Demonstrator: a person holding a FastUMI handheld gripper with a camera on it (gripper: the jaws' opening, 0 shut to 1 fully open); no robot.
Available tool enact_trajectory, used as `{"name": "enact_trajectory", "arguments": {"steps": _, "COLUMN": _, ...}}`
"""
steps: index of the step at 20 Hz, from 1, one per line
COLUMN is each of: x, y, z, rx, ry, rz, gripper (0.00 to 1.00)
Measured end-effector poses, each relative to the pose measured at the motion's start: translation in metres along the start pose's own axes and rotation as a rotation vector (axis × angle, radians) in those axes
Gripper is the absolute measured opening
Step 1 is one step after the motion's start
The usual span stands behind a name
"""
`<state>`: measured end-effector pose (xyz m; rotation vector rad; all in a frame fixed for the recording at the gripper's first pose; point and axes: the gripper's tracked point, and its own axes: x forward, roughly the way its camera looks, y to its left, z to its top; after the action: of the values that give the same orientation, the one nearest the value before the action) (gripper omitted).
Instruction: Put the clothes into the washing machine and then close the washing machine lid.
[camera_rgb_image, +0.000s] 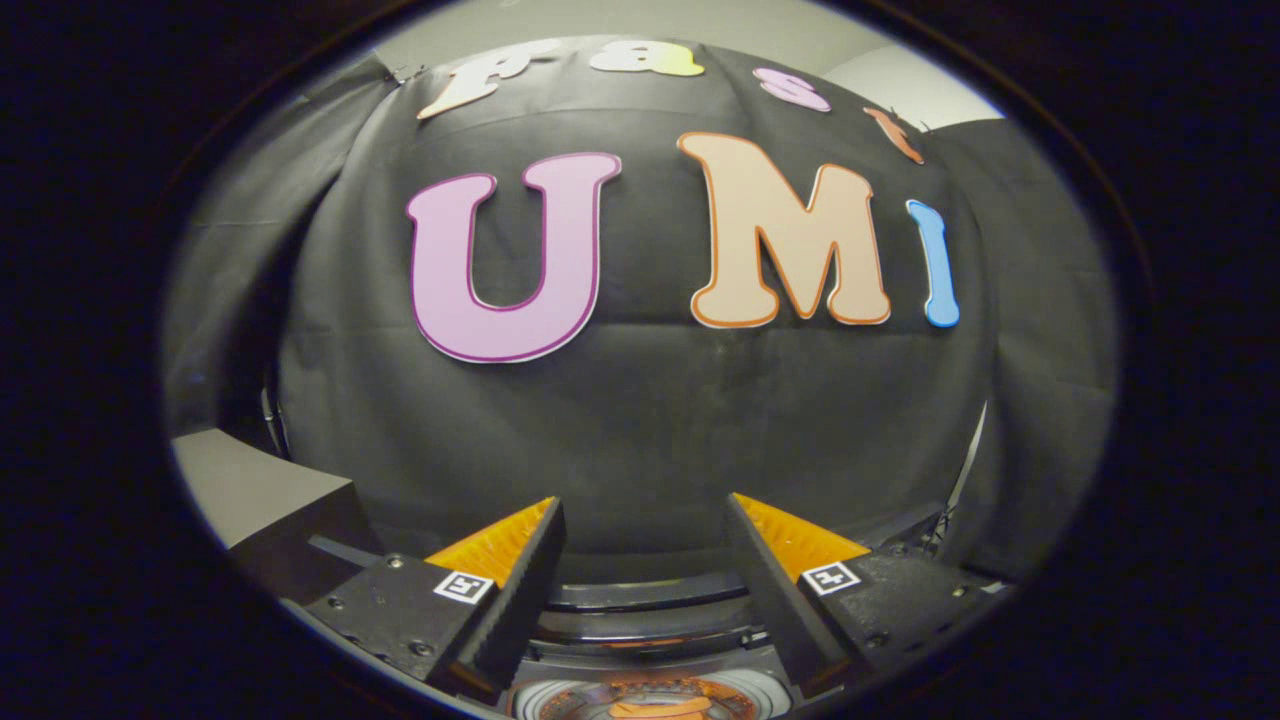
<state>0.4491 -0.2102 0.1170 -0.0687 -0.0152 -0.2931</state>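
Black cloth wall (640, 420) takes up most of the frame's middle and top, hanging straight ahead of the claw (640, 560). The claw's two fingers (520, 590) rise from the bottom of the frame spread wide apart, with nothing between them. Low between and under the fingers, at the bottom centre, sits the dark round-rimmed washing machine (640, 600), its lid up and its drum open. Inside the drum, at the very bottom edge, lies an orange piece of clothing (655, 708). A grey box-like block (260, 490) stands at lower left.
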Motion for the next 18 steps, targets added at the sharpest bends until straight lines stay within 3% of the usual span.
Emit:
{"name": "enact_trajectory", "arguments": {"steps": 8, "x": -0.0020, "y": -0.0026, "z": 0.0024, "rx": 0.000, "ry": -0.025, "rz": -0.021, "gripper": 0.96}}
{"name": "enact_trajectory", "arguments": {"steps": 18, "x": -0.0034, "y": 0.0005, "z": 0.0057, "rx": 0.009, "ry": -0.074, "rz": 0.018, "gripper": 0.96}}
